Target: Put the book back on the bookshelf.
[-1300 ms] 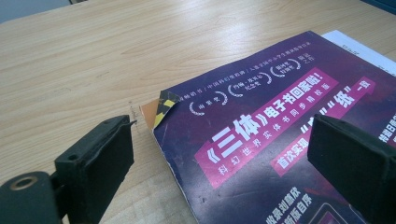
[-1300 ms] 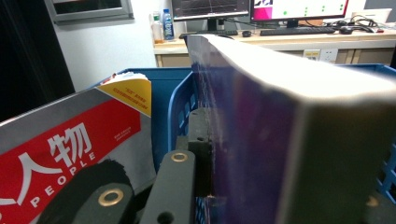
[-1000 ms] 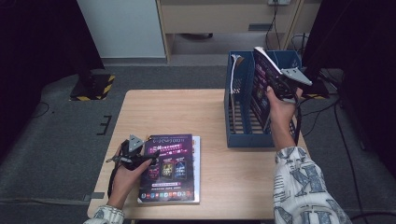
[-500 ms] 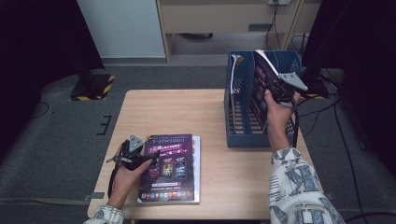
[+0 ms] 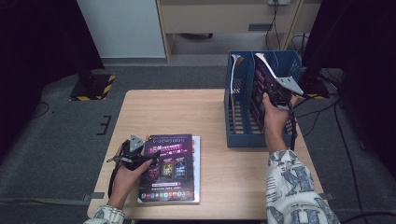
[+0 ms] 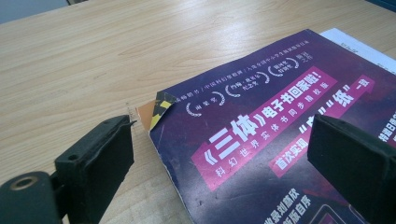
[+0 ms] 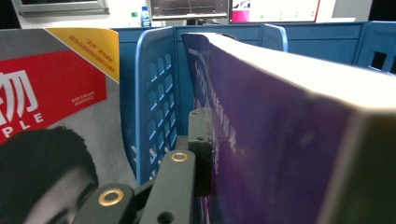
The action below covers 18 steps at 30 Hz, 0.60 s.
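A purple magazine [image 5: 173, 163] lies flat on the wooden table [image 5: 187, 112] at the front left, on top of a white-edged one [image 6: 355, 44]. My left gripper [image 5: 136, 157] rests at its left edge, open. In the left gripper view the gripper [image 6: 219, 158] has one jaw on the bare wood and the other over the purple magazine's cover [image 6: 280, 116], by its curled corner. My right gripper [image 5: 276, 94] is shut on a second purple magazine [image 5: 262, 79], which stands on edge in a slot of the blue file rack [image 5: 238, 126]. One pad [image 7: 201, 140] presses on its cover [image 7: 280, 130].
A red-and-grey magazine [image 7: 46, 116] stands in the rack's neighbouring slot behind a blue slotted divider [image 7: 154, 102]. The rack sits at the table's right rear. A yellow-and-black stand base [image 5: 91, 86] and cables [image 5: 327, 93] lie on the floor beyond.
My right hand has sunk a little, taking the upright purple magazine deeper into the rack's slot. The left gripper has stayed where it was.
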Each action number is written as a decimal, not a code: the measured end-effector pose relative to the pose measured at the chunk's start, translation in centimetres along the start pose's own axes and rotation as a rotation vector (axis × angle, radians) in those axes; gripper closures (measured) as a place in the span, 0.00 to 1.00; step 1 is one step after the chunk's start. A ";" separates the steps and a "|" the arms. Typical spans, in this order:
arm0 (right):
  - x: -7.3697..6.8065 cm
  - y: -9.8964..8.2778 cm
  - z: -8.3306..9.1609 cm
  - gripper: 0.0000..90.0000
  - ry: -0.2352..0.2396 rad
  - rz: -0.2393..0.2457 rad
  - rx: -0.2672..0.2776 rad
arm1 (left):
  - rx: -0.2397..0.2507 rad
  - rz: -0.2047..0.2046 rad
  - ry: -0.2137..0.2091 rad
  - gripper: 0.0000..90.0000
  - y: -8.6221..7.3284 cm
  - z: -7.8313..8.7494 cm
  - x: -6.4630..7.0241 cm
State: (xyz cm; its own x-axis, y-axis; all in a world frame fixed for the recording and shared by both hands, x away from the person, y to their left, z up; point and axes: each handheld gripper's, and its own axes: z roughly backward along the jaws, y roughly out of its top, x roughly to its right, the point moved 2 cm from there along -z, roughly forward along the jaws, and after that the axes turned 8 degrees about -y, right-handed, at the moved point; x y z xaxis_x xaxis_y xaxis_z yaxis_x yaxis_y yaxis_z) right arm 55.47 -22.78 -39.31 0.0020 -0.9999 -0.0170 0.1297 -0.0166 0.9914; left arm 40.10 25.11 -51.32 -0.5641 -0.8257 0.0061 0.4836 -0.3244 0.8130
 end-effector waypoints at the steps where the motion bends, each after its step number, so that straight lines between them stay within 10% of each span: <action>1: 0.0 -0.1 0.0 0.92 0.002 0.001 -0.001 | -0.001 0.000 0.000 0.07 0.0 0.0 0.0; 18: -1.3 -0.9 0.0 0.91 -0.030 0.037 0.018 | 0.006 -0.003 0.001 0.07 0.1 0.0 0.1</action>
State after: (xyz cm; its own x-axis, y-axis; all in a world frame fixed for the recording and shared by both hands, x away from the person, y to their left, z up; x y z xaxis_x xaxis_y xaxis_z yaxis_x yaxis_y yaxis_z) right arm 55.31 -21.43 -40.20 -0.0230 -0.9995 0.0233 0.1123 0.0206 0.9935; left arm 40.06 25.04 -51.23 -0.5648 -0.8252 0.0030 0.4777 -0.3240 0.8166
